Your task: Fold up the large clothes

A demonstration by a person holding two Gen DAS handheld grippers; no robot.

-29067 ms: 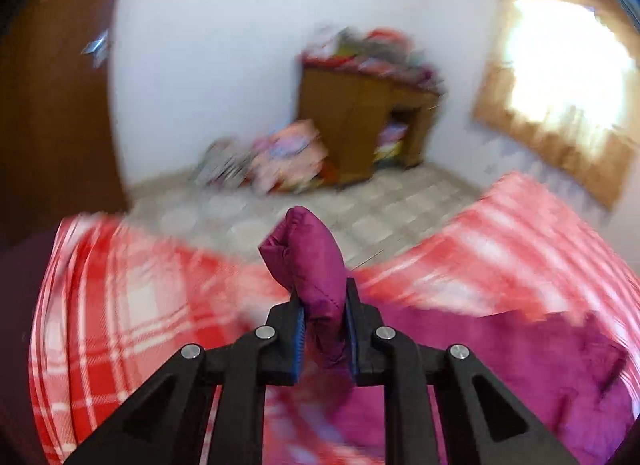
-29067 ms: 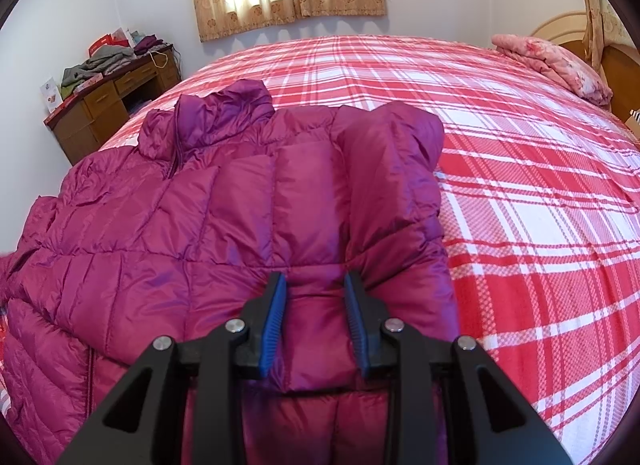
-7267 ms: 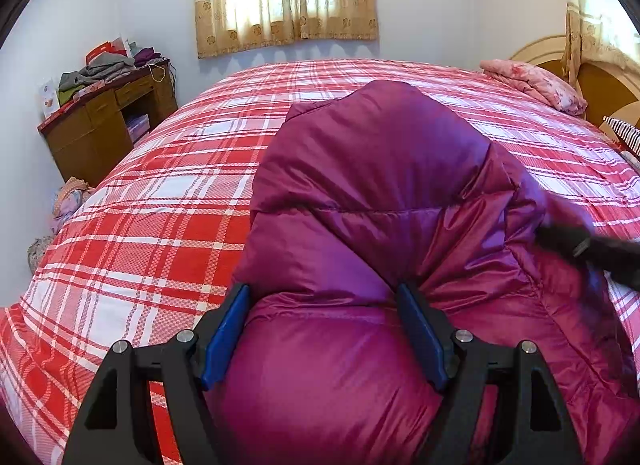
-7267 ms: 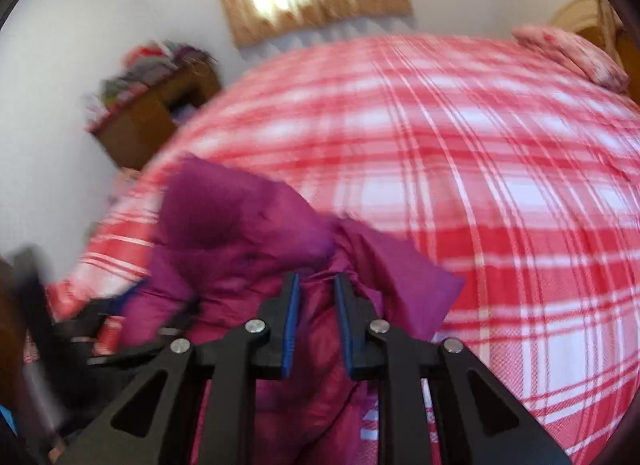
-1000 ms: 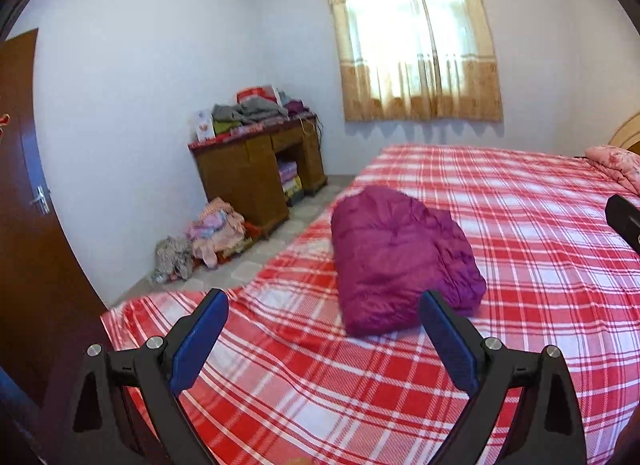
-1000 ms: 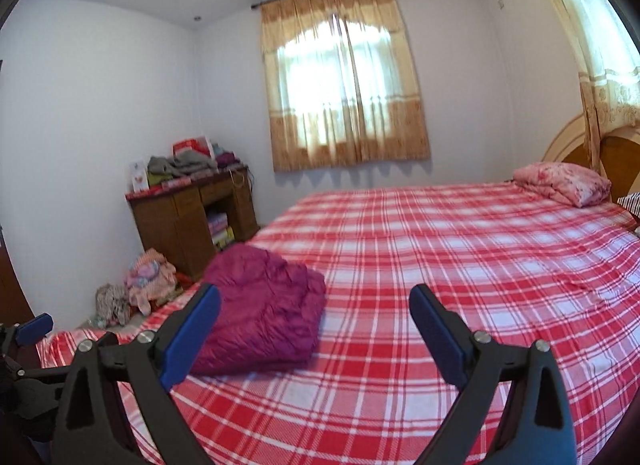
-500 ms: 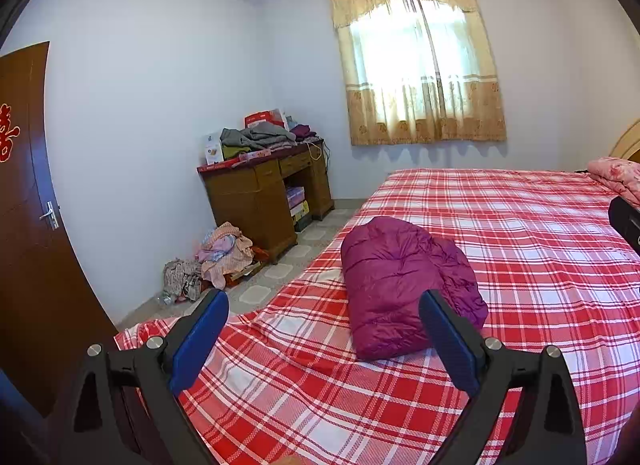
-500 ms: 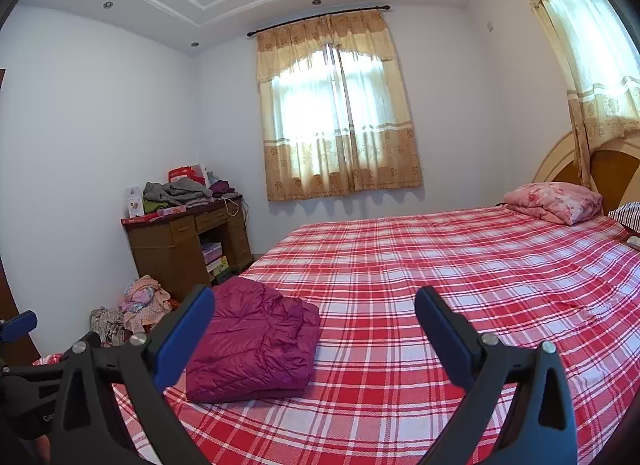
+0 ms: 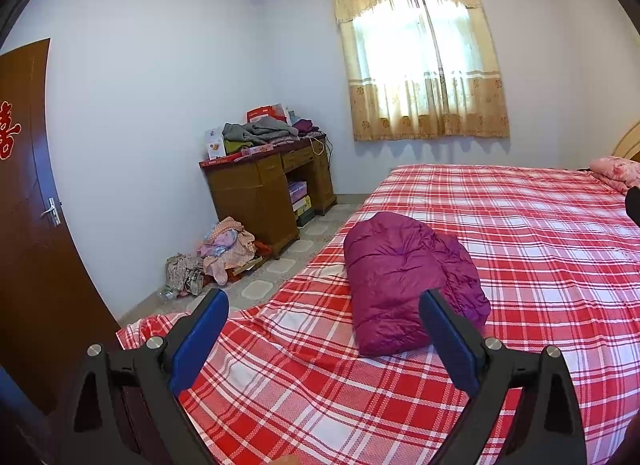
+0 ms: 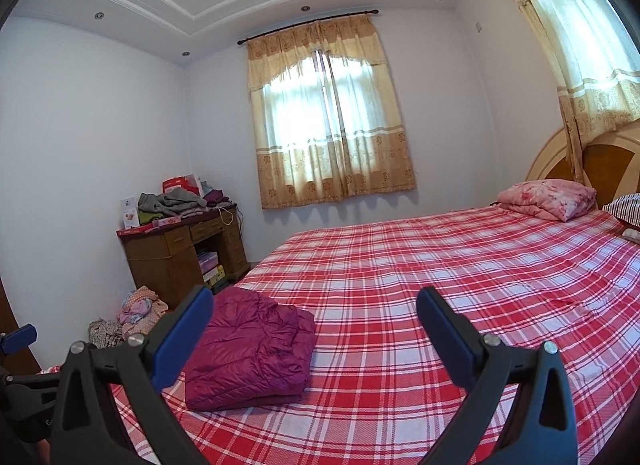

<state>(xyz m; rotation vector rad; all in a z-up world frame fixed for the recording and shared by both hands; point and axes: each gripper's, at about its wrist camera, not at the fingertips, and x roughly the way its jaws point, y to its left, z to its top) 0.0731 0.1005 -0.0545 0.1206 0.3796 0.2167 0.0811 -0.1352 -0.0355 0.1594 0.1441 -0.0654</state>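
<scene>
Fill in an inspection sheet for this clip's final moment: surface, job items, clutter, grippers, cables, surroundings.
Surface: red and white plaid bedspread, mostly flat, slight wrinkles.
Job's things: magenta quilted puffer jacket, folded into a compact bundle near the bed's foot corner, untouched.
Clutter: pink floral folded quilt by the headboard; clothes pile on the floor.
Grippers: left gripper and right gripper both raised off the bed, jaws wide apart, empty.
Cables: thin cord hanging on the brown wooden desk.
Surroundings: curtained window, brown door.
</scene>
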